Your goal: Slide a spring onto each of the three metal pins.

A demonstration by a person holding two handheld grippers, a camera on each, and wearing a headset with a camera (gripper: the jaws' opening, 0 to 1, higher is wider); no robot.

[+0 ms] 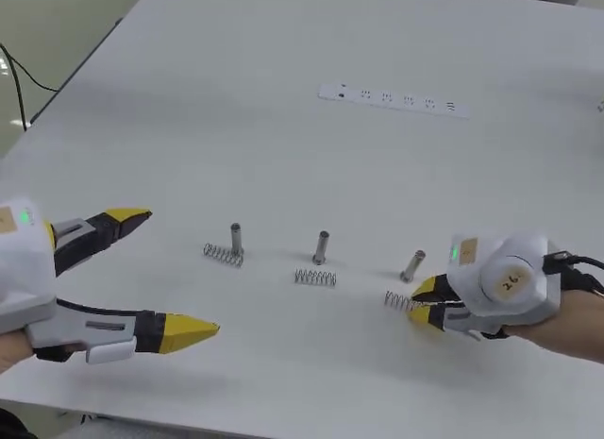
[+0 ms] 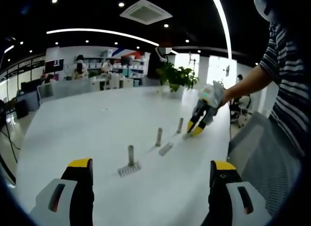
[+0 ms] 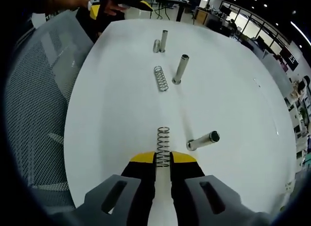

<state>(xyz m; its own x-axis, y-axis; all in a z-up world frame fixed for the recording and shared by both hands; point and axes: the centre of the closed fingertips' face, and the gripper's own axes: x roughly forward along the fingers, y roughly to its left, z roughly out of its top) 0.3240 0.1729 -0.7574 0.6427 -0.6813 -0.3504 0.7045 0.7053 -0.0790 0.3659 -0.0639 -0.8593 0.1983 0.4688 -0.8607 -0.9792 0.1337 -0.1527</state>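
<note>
in the head view we find three pins in a row across the counter (image 1: 283,156): left pin (image 1: 235,239), middle pin (image 1: 322,246), right pin (image 1: 412,264). just before each lies its own: left spring (image 1: 223,255), middle spring (image 1: 314,278), right spring (image 1: 401,300). the power strip (image 1: 394,100) lies behind them, upper centre. the left gripper (image 1: 179,271) sits lower left. the right gripper (image 1: 427,302) sits lower right, with the right spring's end between its jaws.

Table (image 1: 283,127): white, plain flat top.
Power strip (image 1: 394,100): white, lying flat on the far part of the table, well apart from the pins.
Left pin (image 1: 236,239), middle pin (image 1: 322,247), right pin (image 1: 412,265): short metal cylinders standing on end in one row.
Left spring (image 1: 223,255): lying on its side just beside the left pin's foot.
Middle spring (image 1: 314,278): lying on its side on the near side of the middle pin.
Right spring (image 1: 400,300): lying on its side near the right pin.
</note>
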